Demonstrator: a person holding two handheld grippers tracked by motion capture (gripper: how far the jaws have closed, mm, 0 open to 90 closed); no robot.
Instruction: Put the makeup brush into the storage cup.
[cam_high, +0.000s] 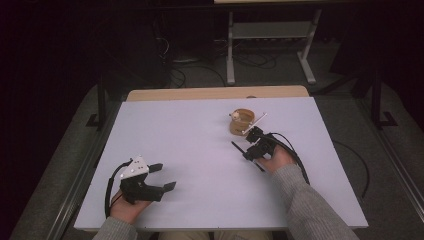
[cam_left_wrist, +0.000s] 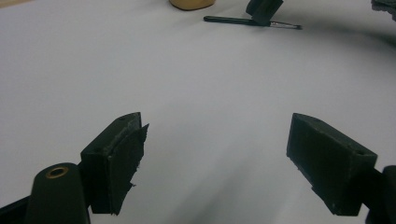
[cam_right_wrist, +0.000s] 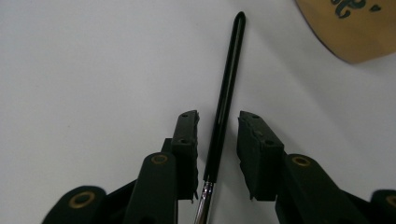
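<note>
A smooth white table (cam_high: 200, 165) is seen from above, with a strip of pale wood along its far edge. Two black tongs are held over it by a person in grey knit sleeves.

The left tongs (cam_high: 162, 176) are held near the front left of the table. A grey three-cornered plate with small dots sits on top. In the left gripper view the left tongs (cam_left_wrist: 215, 163) are spread wide, with bare table between the two blocky jaws. One jaw pad (cam_left_wrist: 128, 163) is rough and torn at its edge.

The right tongs (cam_high: 248, 150) are placed lower right of a round tan cup (cam_high: 241, 122), close to it. A thin white stick (cam_high: 255, 123) leans out of the cup.

In the right gripper view a long, thin, shiny black brush (cam_right_wrist: 226, 93) lies flat on the table. It is framed by the right tongs (cam_right_wrist: 218, 140), whose jaws are set narrow on each side of the handle with small gaps left. A silver metal part is seen at the low end of the brush. The curved tan cup (cam_right_wrist: 350, 32) sits at the top right corner.
</note>
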